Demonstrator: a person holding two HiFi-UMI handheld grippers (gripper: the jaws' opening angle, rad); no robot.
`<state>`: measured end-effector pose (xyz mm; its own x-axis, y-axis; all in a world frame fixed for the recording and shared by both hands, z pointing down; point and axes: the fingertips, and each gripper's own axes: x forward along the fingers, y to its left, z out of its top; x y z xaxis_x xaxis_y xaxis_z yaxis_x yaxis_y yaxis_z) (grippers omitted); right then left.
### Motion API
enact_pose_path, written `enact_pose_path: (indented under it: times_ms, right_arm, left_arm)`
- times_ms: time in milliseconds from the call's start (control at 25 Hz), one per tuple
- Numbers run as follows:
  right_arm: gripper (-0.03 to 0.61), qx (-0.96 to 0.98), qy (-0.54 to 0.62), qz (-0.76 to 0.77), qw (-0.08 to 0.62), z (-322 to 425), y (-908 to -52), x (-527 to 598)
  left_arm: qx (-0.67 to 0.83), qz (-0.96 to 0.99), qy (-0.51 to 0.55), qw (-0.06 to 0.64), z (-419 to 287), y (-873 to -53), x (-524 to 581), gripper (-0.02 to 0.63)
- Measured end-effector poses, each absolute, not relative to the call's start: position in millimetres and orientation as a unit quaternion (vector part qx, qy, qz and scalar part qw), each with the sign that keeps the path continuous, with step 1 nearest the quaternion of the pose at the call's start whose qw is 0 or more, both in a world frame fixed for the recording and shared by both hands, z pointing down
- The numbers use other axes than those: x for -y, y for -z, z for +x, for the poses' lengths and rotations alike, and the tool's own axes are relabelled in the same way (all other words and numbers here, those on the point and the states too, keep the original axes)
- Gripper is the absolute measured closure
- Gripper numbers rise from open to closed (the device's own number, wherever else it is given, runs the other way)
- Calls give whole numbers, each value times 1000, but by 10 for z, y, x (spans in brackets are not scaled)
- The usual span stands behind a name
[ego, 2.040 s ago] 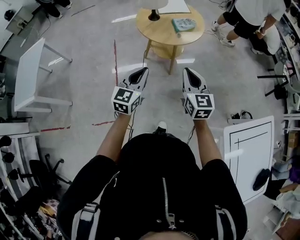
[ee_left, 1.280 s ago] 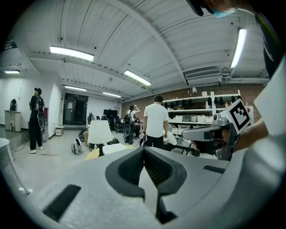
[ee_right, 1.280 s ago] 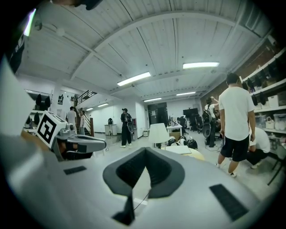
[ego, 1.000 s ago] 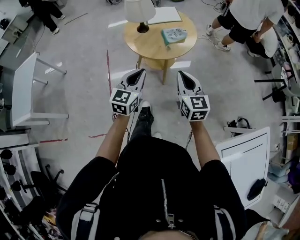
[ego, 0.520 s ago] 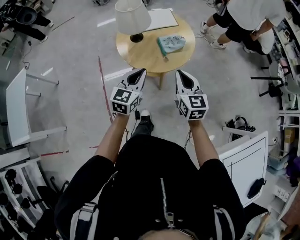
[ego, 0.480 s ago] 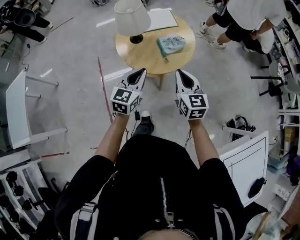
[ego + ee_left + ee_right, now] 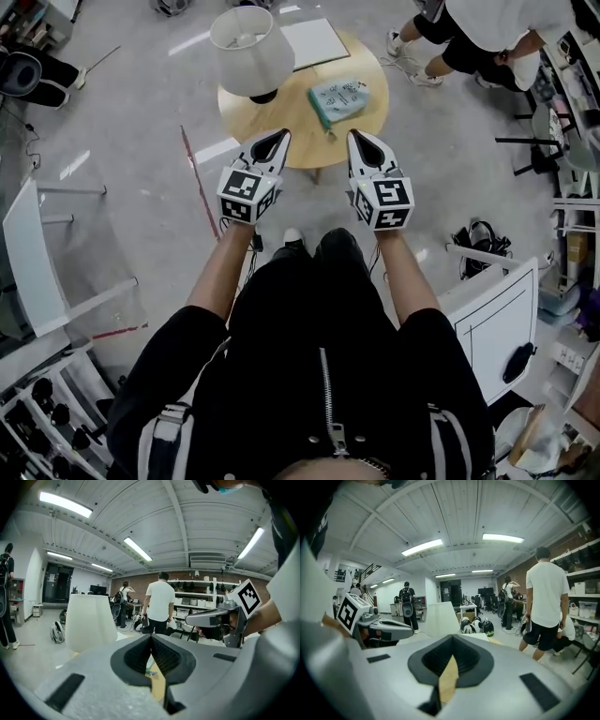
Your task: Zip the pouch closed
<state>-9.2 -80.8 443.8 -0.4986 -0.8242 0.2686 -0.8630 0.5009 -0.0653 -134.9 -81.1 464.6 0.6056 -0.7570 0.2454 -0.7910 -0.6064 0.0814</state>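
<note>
pouch (image 7: 339, 97): pale teal, small dark print | counter (image 7: 292, 124), upper centre: light wood | lamp shade (image 7: 249, 49): white | left tongs (image 7: 279, 137), right tongs (image 7: 354, 137): pale grey shells, black pads, black-and-white square pattern at the rear | floor (image 7: 141, 122): grey | tape line (image 7: 199, 183): red | jacket (image 7: 319, 356), lower centre: black, white stripes at lower corners

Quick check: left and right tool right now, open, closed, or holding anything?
Left tool: closed, nothing between its jaws.
Right tool: closed, nothing between its jaws.
</note>
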Motion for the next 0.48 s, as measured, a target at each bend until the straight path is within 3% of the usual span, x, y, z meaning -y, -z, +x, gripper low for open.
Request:
enact_pose_path:
  times_ms: [480]
  right_arm:
    - [574,870,-103,471,107,-1,-4597,1663]
  left_arm:
    - [437,888,-89,109,-1175,-4792,1506,607]
